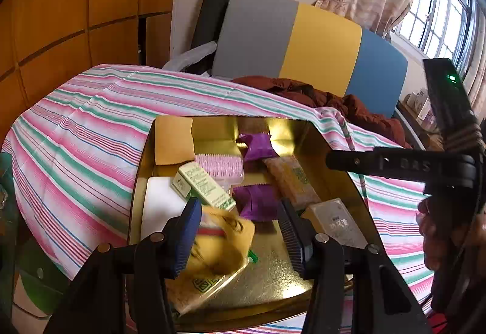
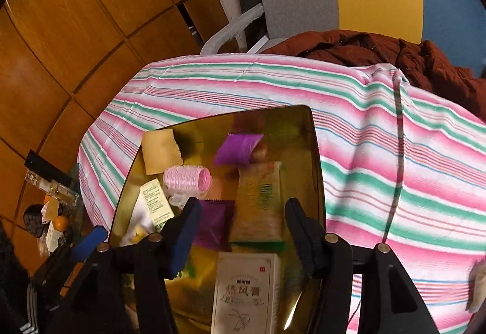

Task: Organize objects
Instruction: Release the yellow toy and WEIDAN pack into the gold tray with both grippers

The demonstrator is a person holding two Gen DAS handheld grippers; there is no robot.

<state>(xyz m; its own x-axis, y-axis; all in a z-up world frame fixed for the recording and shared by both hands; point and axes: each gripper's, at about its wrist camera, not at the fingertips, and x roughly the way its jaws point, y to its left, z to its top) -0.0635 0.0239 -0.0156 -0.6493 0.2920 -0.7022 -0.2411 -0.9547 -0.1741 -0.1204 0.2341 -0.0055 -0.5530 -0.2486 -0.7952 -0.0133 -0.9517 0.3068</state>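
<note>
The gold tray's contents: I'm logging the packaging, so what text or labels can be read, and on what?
"热风膏" as best I can read it: large characters on the white box nearest the right gripper.
"DAS": partial embossed letters on the right gripper's black body, seen from the left wrist view.
Green-and-white box: printed lines, too small to read.
Yellow packet: green logo, blurred.
Yellow packet at the left gripper: motion-blurred.
</note>
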